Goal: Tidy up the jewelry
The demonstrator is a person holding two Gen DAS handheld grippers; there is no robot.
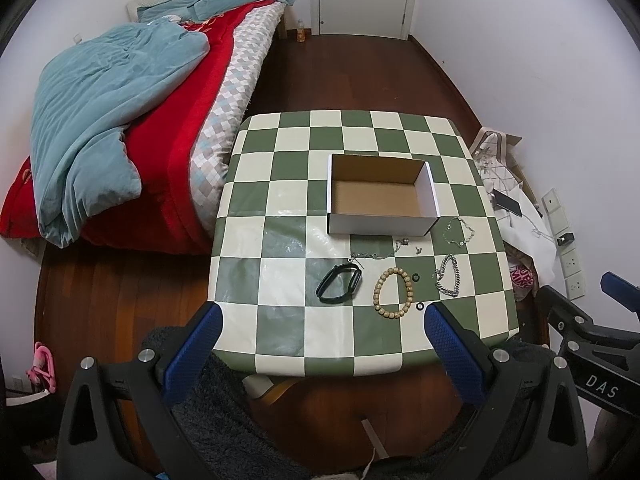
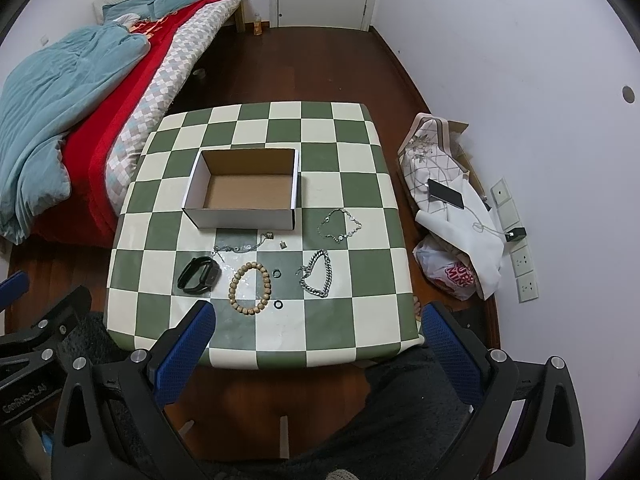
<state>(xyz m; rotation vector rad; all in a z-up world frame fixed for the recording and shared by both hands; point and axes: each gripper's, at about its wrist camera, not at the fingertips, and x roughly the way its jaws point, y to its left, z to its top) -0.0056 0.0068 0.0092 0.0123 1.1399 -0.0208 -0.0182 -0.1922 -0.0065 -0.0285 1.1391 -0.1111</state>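
We are holding both grippers back at the checkered table's (image 2: 360,320) near edge, the left gripper (image 1: 322,334) and right gripper (image 2: 318,330) both spread wide and empty. The open cardboard box (image 2: 240,216) is sitting beyond the jewelry. The wooden bead bracelet (image 2: 250,289), a matte ring, is lying ahead between our right gripper's fingers, nearest.

Home bedroom: unmade bed (image 1: 120,120), checkered table (image 1: 280,200).

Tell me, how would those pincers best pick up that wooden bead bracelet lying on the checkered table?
Probably from straight above, pinching across one strand of the bead bracelet. It lies flat as an open ring, so one finger can drop inside and one outside. The near arc seems easiest, though a small black ring sits close by.
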